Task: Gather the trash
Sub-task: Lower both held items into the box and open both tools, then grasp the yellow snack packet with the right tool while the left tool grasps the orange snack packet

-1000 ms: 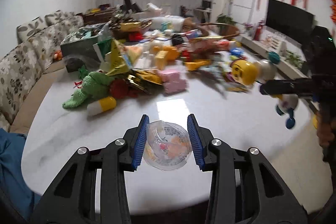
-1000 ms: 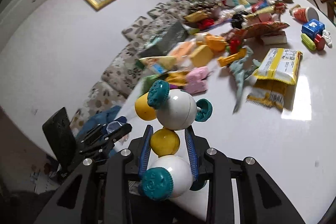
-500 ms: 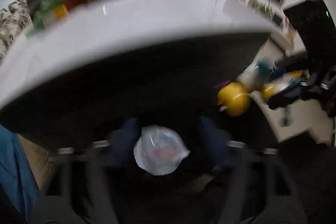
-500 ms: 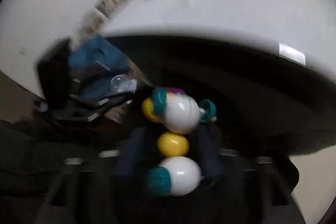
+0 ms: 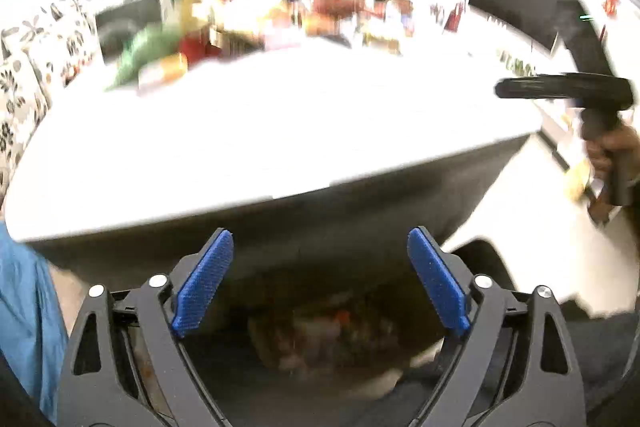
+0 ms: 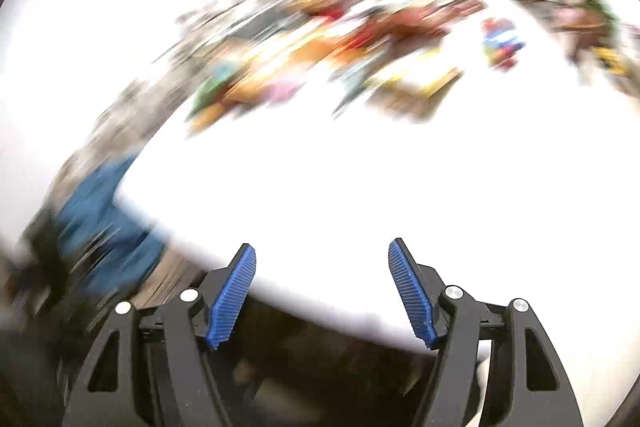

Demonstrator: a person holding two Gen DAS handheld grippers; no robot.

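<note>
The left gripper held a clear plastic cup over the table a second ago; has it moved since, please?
Yes. The left gripper has dropped below the table edge and toward the person; its jaws now stand wide open and empty.

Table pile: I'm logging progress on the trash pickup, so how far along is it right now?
Done: not much that shows. Both claws are open and empty: the left claw hangs below the table edge over a dim, blurred heap, the right claw at the table's near edge. In hand: nothing. Left: the big blurred pile of clutter across the table's far side.
</note>
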